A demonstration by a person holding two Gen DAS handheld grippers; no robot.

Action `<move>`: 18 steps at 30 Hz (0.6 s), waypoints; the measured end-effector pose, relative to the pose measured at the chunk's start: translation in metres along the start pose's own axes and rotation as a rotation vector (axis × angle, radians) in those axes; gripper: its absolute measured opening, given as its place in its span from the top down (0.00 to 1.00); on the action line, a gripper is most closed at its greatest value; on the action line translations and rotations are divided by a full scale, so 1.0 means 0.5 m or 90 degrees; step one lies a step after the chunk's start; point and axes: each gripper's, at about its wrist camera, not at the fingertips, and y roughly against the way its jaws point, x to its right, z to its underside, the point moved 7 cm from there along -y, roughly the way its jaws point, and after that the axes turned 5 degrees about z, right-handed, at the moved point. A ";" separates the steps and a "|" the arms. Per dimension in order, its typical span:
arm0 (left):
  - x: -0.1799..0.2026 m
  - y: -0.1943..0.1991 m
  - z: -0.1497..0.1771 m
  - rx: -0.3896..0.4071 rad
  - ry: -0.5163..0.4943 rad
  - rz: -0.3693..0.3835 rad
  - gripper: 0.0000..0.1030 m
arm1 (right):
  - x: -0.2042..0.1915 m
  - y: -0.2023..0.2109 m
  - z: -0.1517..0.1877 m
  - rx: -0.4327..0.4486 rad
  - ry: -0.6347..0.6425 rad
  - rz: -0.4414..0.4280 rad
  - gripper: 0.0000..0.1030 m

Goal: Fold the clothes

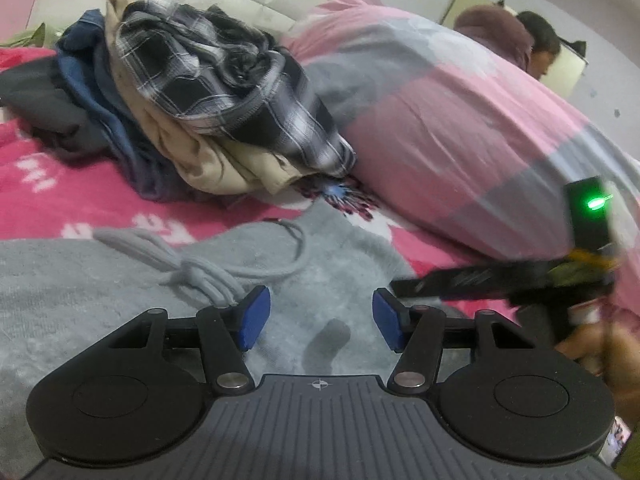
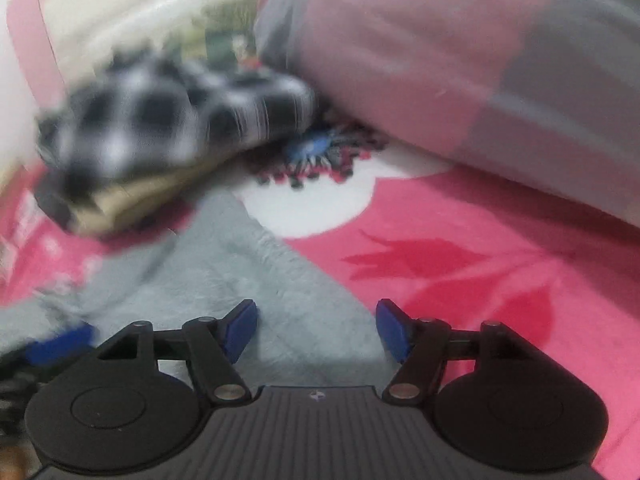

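Item: grey fleece garment [image 1: 120, 280], spread flat on a pink blanket [image 1: 48, 176], filling the 6 to 9 o'clock part of the left wrist view; its knotted grey drawcord [image 1: 200, 268] lies just past the fingertips.

Left gripper [image 1: 320, 322]: jaws apart, blue pads [image 1: 254, 318] above the fleece, nothing between them.

Right gripper [image 2: 316, 330]: jaws likewise apart, empty, over the garment's edge where grey fleece meets pink blanket at 3 o'clock.

Pile of clothes [image 1: 200, 100]: plaid shirt uppermost, beige and blue pieces below, at 11 o'clock in the left view; the right view shows it only as a smear at 10 o'clock.

Pink-and-grey pillow [image 1: 460, 120]: at 2 o'clock in both views.

Left view only: drawcord, the right gripper's blurred body with a green light [image 1: 596, 202] at 3 o'clock, and a person [image 1: 540, 48] at 1 o'clock.

Right view only: red leaf print [image 2: 440, 264] on the blanket, and the left gripper's blue pad at 8 o'clock.
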 end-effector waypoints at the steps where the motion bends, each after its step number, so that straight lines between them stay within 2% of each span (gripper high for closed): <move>1: -0.001 -0.001 -0.001 0.000 0.002 0.000 0.45 | -0.009 -0.007 -0.001 0.004 0.012 0.010 0.38; 2: -0.002 -0.001 -0.002 0.000 0.002 0.000 0.45 | -0.018 -0.014 -0.001 0.007 0.024 0.019 0.53; 3: -0.002 -0.001 -0.003 0.001 0.002 0.000 0.45 | -0.022 -0.007 -0.009 0.022 0.019 0.015 0.85; 4: -0.003 -0.001 -0.005 0.004 0.002 -0.002 0.45 | -0.026 0.001 -0.016 0.037 0.014 0.011 0.91; 9: -0.011 -0.005 -0.013 0.014 -0.001 -0.017 0.46 | -0.014 0.019 -0.051 0.108 -0.008 0.052 0.98; 12: -0.018 -0.014 -0.014 0.013 0.001 -0.026 0.46 | -0.012 -0.021 -0.046 0.099 0.004 0.089 0.98; 14: -0.018 -0.014 -0.013 0.014 -0.001 -0.027 0.46 | -0.013 -0.054 -0.032 0.091 0.008 0.109 0.96; 16: -0.018 -0.011 -0.013 0.017 0.000 -0.028 0.46 | -0.008 -0.042 -0.040 0.099 0.000 0.120 0.90; 17: -0.020 -0.008 -0.015 0.019 0.005 -0.027 0.46 | 0.002 -0.030 -0.045 0.096 -0.019 0.119 0.82; 18: -0.023 -0.005 -0.017 0.022 0.011 -0.025 0.45 | 0.010 -0.012 -0.051 0.107 -0.043 0.103 0.82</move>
